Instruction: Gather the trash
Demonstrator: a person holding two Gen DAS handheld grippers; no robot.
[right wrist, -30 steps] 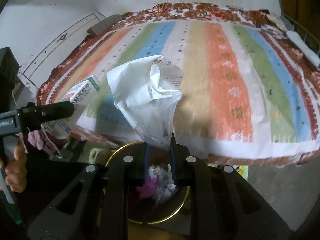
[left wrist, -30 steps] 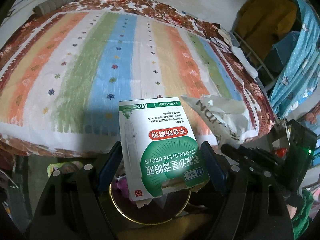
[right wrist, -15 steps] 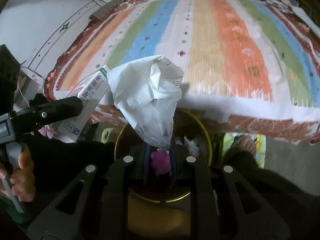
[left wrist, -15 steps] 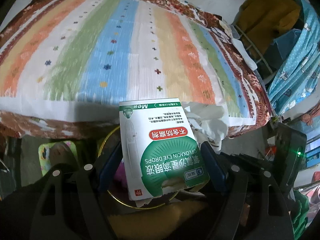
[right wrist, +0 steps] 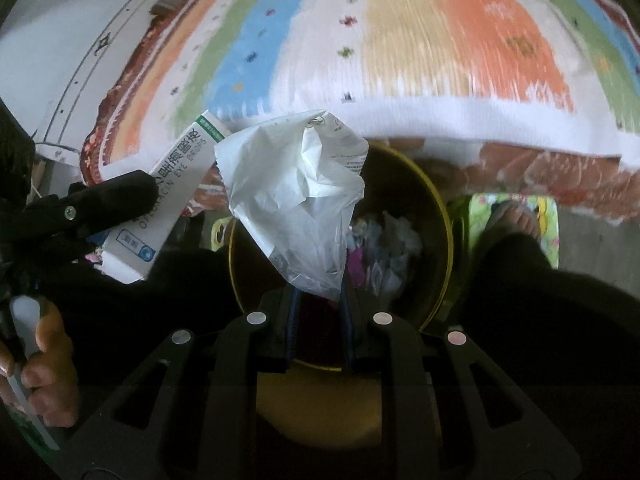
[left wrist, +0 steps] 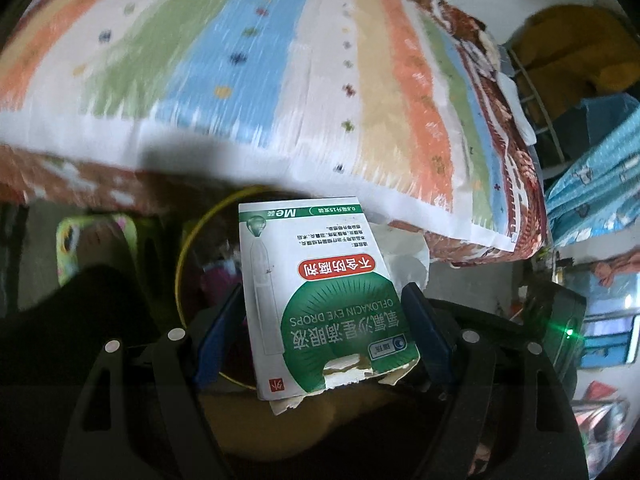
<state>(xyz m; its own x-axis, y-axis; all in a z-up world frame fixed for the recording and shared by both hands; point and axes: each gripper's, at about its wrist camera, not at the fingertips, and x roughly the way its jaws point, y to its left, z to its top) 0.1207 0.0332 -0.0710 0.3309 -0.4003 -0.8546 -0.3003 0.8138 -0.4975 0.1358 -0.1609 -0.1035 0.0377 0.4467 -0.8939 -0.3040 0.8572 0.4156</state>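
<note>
Now the eye-drop box (left wrist: 316, 300), clamped across its width in the left gripper (left wrist: 324, 328), and the crumpled plastic bag (right wrist: 296, 204), pinched in the right gripper (right wrist: 318, 300), have dropped from bed level to hang over the yellow-rimmed bin (right wrist: 444, 220), so release looks next.

Box (left wrist: 316, 300) and bag (right wrist: 296, 204) above bin (right wrist: 436, 216)

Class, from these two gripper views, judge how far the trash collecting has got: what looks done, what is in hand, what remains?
Done: the bin already holds crumpled scraps. In hand: the left gripper clamps an eye drops box, and the right gripper pinches a crumpled white plastic bag, both above the bin's mouth. Left: releasing both into it. The bedspread shows no other litter.
</note>
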